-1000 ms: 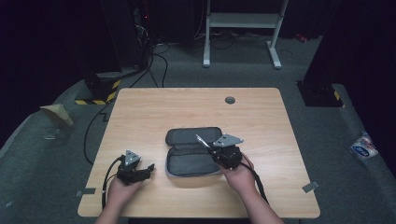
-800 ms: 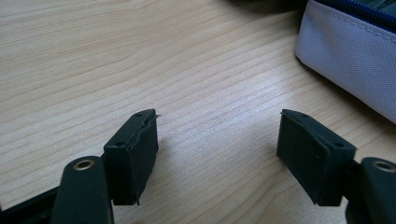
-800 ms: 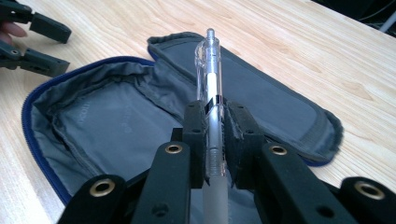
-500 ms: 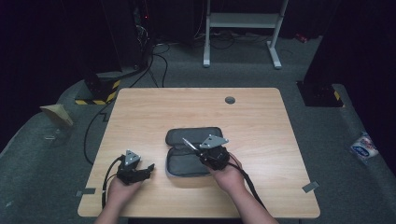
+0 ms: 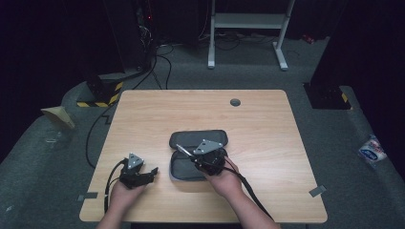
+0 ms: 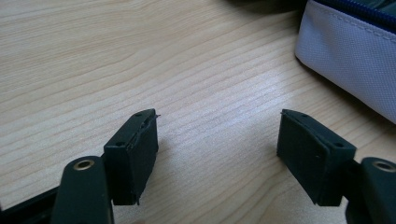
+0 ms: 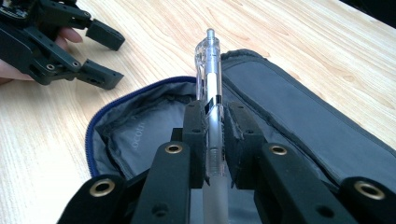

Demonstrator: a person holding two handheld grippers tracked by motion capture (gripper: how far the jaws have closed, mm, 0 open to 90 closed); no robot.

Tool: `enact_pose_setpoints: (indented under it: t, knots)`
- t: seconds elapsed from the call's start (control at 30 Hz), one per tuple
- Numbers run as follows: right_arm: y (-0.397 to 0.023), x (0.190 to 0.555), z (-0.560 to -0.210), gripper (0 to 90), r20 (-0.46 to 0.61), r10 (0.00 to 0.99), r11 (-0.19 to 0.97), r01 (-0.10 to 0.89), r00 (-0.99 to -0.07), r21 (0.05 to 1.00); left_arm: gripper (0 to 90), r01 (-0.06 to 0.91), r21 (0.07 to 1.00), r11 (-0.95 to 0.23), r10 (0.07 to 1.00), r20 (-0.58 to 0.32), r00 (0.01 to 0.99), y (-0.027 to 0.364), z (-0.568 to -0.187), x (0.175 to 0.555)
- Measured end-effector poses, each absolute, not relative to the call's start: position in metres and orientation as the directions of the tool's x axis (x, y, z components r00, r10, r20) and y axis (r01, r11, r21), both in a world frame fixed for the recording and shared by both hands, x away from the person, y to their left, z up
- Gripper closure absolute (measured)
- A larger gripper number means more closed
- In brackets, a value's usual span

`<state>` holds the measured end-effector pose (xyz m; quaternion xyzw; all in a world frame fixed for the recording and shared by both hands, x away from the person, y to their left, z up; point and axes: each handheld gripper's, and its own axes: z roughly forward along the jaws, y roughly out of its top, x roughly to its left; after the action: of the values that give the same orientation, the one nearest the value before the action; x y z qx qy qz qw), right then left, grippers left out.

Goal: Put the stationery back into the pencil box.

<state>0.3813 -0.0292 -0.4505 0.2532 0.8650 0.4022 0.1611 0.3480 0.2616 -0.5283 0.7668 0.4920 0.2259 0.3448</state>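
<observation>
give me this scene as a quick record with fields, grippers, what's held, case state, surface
surface: light wooden table
case: grey fabric zip pencil case, lying open, blue zipper edge
held item: clear plastic pen, over the open case
right gripper: shut on the pen, above the case
left gripper: open, nothing between its jaws, over bare table beside the case
other: round dark grommet near the table's far edge

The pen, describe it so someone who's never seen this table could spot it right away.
On the wooden table lies an open grey zip case. Above it, the right hand-held gripper is shut on the pen: a clear plastic barrel, the one slim see-through thing among black parts.
</observation>
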Motion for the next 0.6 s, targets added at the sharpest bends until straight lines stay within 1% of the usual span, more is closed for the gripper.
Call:
enact_pose_setpoints:
  t: [0.3, 0.47, 0.6]
  knots:
    - [-0.0309, 0.3858, -0.4473, 78.8, -0.093, 0.566, 0.557, 0.298, -0.819, 0.775, 29.2, 0.599, 0.751, -0.278, 0.910, 0.007, 0.414, 0.2616, -0.5282, 0.3480]
    - [-0.0364, 0.3897, -0.4428, 78.9, -0.071, 0.572, 0.542, 0.312, -0.817, 0.780, 29.3, 0.599, 0.751, -0.278, 0.910, 0.007, 0.414, 0.2616, -0.5282, 0.3480]
    - [-0.0339, 0.3900, -0.4515, 78.8, -0.056, 0.555, 0.565, 0.327, -0.830, 0.757, 29.3, 0.599, 0.751, -0.277, 0.911, 0.007, 0.413, 0.2615, -0.5283, 0.3479]
